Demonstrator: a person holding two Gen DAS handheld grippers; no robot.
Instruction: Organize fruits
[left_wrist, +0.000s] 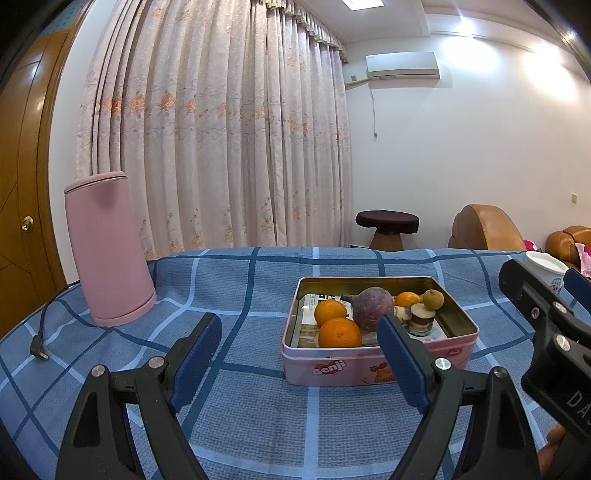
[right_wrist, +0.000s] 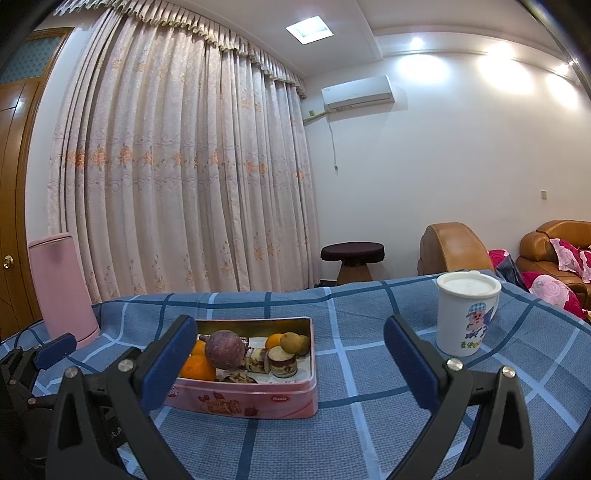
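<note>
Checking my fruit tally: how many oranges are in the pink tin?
3 round oranges in the pink rectangular tin: one front-left, one behind it, one at the back right beside the purple fruit. More may be hidden.

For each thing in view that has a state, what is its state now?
Pink rectangular metal tin: lid off, holds fruits.
White cartoon-printed cup: upright, lid on.
Tall pink kettle: upright, closed, black plug loose on cloth.
Left tongs: open, empty.
Right tongs: open, empty.
</note>
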